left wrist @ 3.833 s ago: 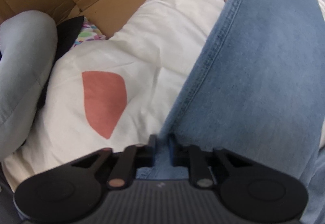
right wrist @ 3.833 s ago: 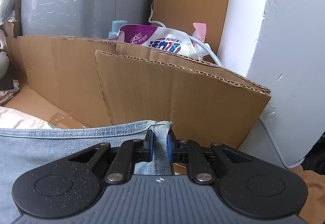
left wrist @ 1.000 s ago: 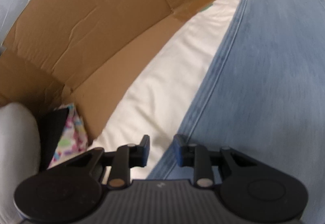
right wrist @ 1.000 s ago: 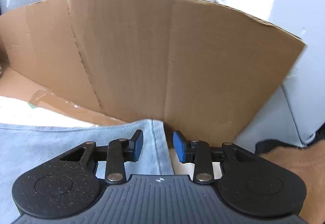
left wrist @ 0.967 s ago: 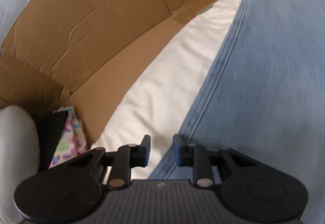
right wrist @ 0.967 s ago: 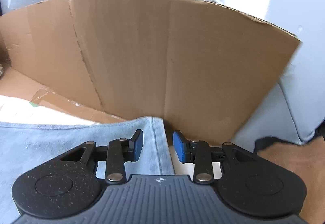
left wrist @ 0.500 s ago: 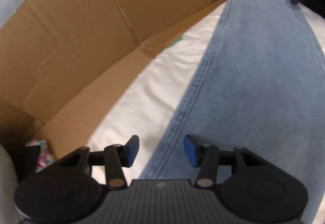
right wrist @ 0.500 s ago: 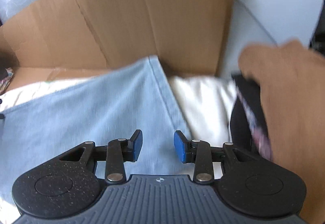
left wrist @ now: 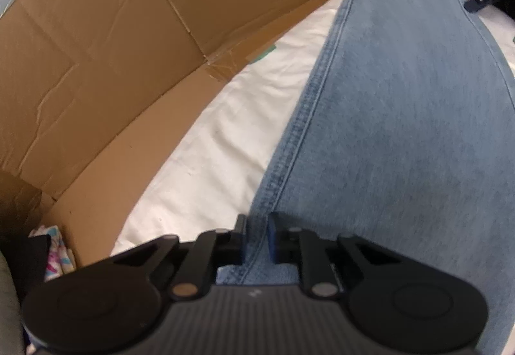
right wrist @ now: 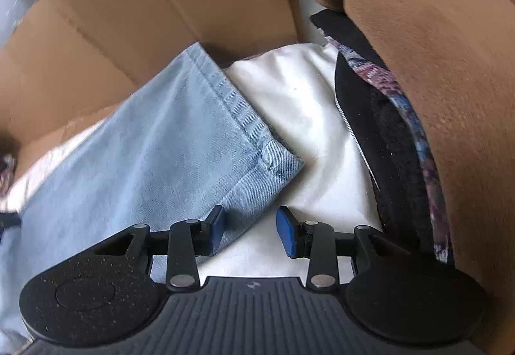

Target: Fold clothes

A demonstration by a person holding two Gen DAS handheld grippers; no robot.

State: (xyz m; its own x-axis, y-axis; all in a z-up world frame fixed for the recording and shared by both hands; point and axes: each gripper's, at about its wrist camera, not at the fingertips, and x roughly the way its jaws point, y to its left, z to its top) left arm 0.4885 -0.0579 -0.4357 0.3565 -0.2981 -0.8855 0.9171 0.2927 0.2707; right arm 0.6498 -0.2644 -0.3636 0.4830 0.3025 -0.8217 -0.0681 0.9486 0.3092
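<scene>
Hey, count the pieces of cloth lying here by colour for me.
Blue: 1, jeans
White: 1, sheet
Brown: 1, cloth
Black: 1, garment
Total: 4

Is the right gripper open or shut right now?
Open: the right gripper has a clear gap between its blue pads, over the jeans edge, gripping nothing.

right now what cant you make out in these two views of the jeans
- Left wrist view: whether the left gripper truly pinches the jeans; its jaws have just been closing on the seam edge, but the gripper body covers the denim below.
- Left wrist view: the jeans' right side, cut off by the frame edge.
- Right wrist view: the black garment, mostly buried under the brown garment.
- Right wrist view: the rest of the jeans beyond the hem corner, cut off at the left edge.
</scene>
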